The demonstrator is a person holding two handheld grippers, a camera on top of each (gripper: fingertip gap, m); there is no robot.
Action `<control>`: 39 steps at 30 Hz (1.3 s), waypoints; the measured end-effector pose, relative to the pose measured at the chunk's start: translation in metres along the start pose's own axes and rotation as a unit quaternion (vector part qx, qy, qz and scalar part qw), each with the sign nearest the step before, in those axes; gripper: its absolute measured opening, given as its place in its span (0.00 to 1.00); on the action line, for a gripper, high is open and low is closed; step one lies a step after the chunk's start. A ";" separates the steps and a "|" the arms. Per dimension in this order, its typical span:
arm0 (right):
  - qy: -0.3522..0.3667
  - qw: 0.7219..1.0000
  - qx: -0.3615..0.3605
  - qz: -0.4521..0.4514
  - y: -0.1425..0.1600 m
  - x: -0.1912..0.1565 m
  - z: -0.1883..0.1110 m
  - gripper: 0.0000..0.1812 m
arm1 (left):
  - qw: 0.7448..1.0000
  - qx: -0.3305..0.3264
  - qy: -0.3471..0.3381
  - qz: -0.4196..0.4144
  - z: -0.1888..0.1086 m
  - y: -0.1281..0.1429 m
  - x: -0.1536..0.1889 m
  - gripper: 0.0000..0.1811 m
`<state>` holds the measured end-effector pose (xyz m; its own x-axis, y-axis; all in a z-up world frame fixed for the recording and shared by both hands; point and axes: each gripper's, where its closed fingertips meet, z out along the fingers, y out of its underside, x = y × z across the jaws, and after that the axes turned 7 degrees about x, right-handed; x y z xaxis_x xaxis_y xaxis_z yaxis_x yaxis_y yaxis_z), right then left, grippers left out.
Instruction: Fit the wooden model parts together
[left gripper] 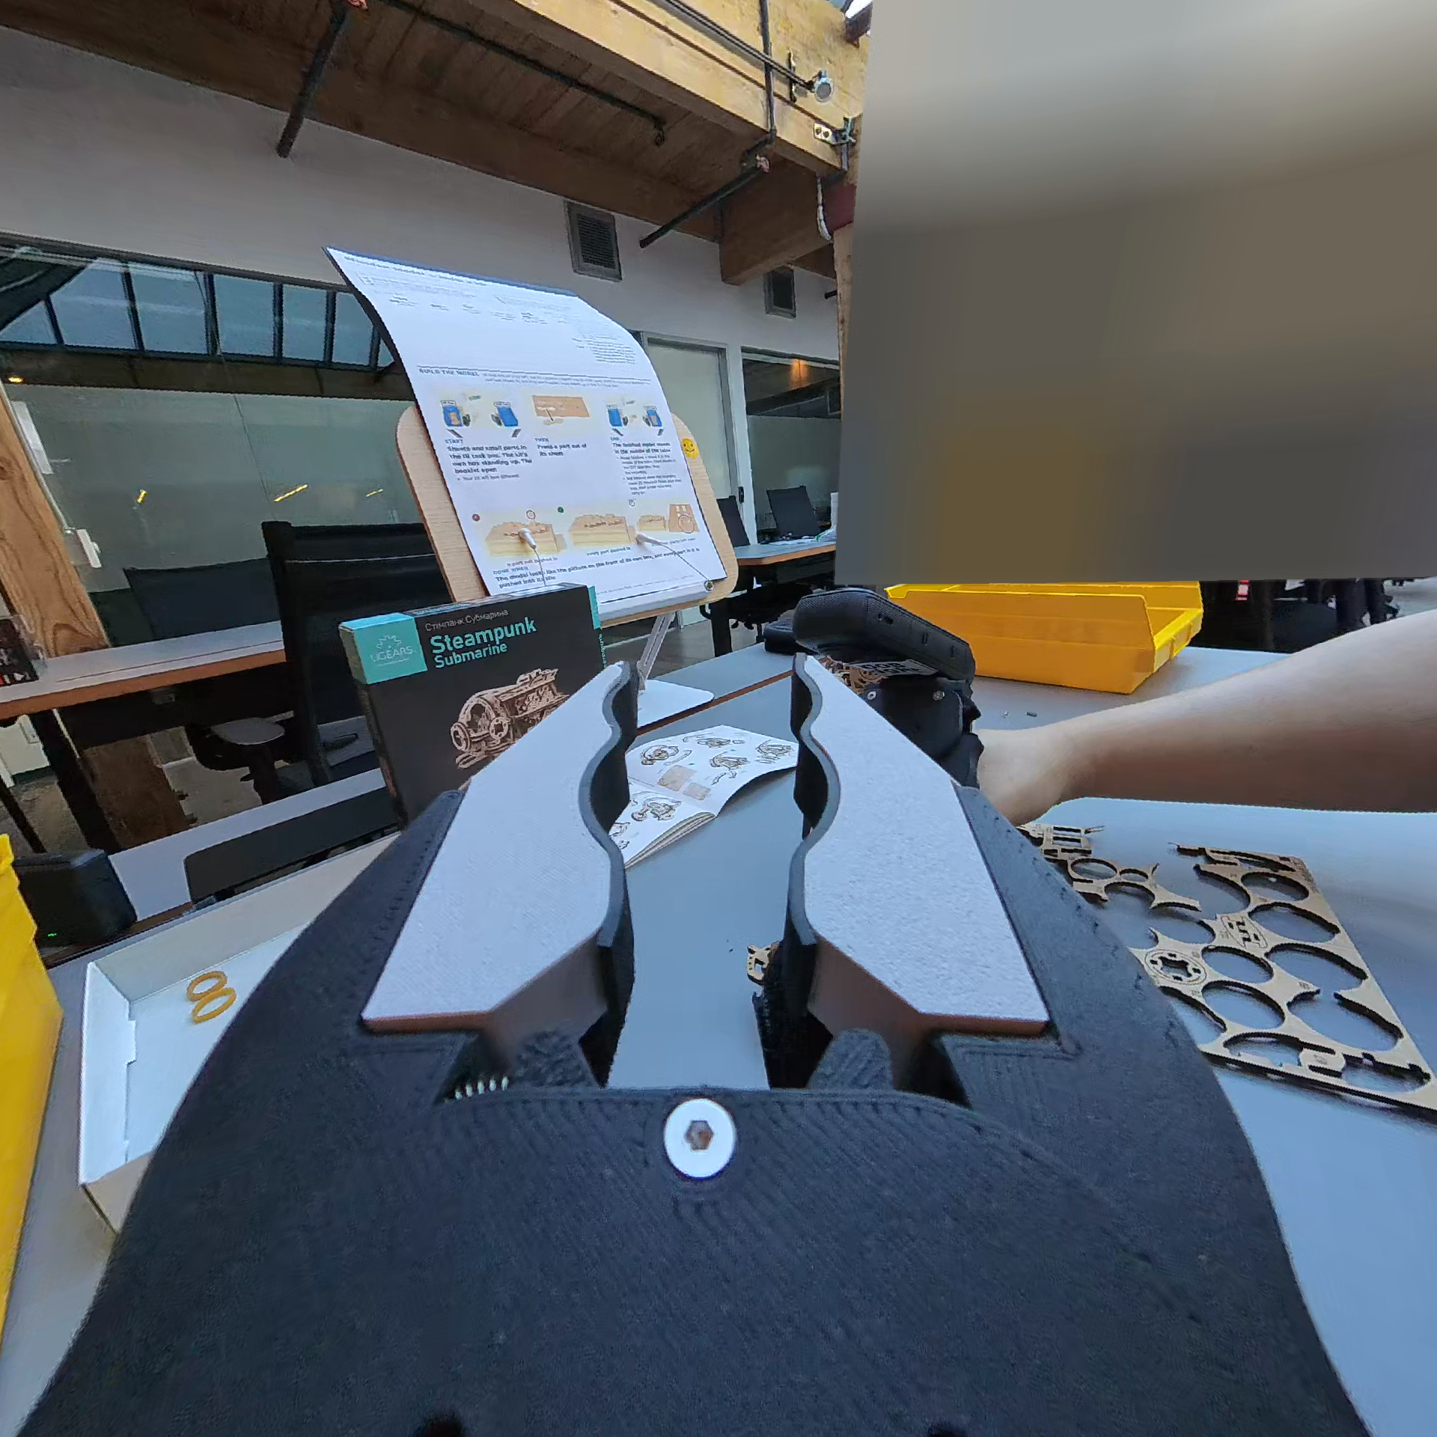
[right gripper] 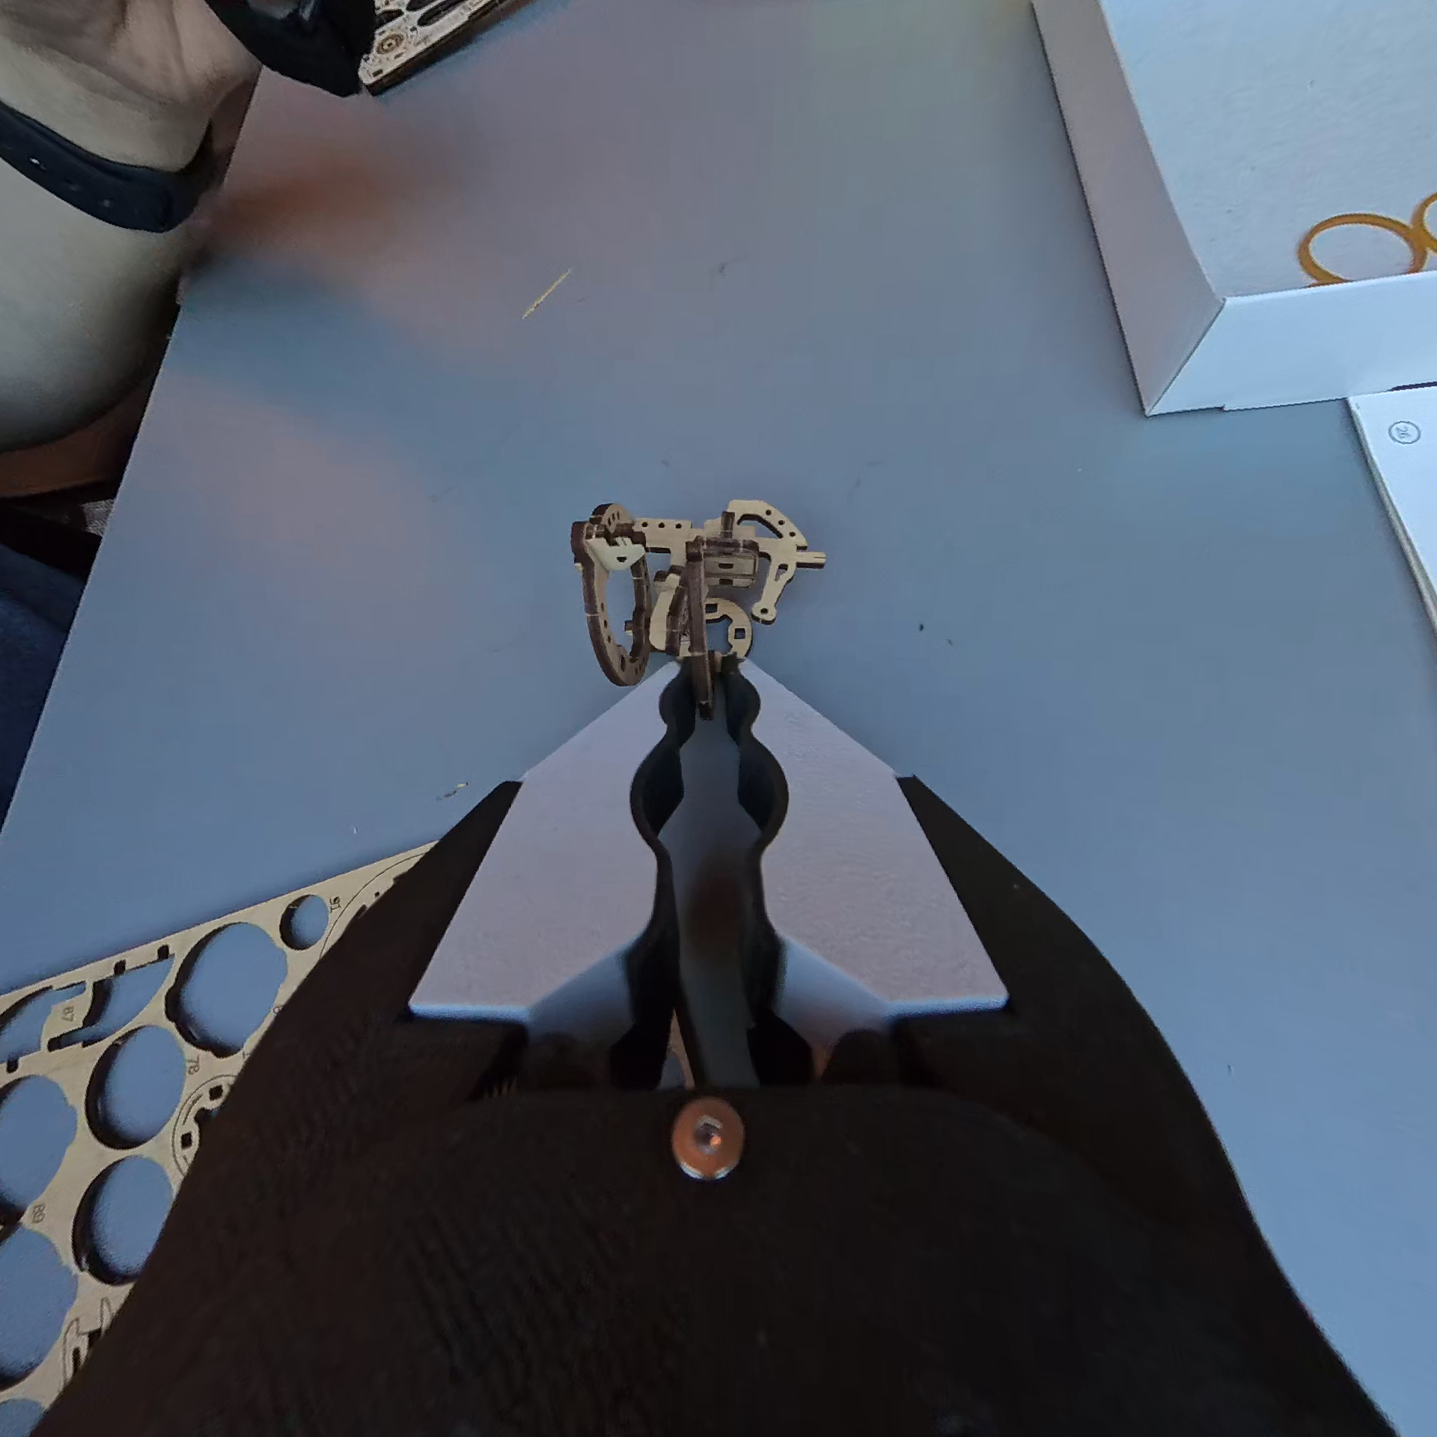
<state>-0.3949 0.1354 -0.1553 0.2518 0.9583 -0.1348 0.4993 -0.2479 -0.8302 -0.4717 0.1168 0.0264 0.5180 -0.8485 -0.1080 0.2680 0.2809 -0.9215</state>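
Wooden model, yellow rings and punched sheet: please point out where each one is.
wooden model [right gripper: 684, 579]: right wrist view, on its central frame.
yellow rings [left gripper: 211, 996]: left wrist view, where the two loops meet.
punched sheet [left gripper: 1275, 984]: left wrist view, on a strip between holes.

Kit box [left gripper: 474, 684] stands before the stand [left gripper: 575, 498], booklet [left gripper: 700, 777] right.

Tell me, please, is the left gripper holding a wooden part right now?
No, the left gripper is open, and its fingers have only empty space between them above the grey table.
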 end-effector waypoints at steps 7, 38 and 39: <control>-0.002 1.000 0.015 0.013 -0.006 0.000 0.002 0.06 | 1.000 -0.004 -0.002 -0.003 -0.001 0.004 -0.001 0.21; -0.010 1.000 -0.007 -0.021 -0.004 0.001 0.006 0.03 | 1.000 -0.010 -0.007 0.009 0.001 0.000 -0.006 0.20; -0.012 1.000 -0.004 -0.020 -0.005 0.001 0.007 0.03 | 1.000 -0.010 -0.007 0.009 0.001 0.000 -0.006 0.20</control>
<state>-0.4028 0.1383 -0.1546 0.2117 0.9706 -0.1145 0.5156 -0.2105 -0.8306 -0.4745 0.1224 0.0271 0.5347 -0.8366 -0.1195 0.2419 0.2870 -0.9269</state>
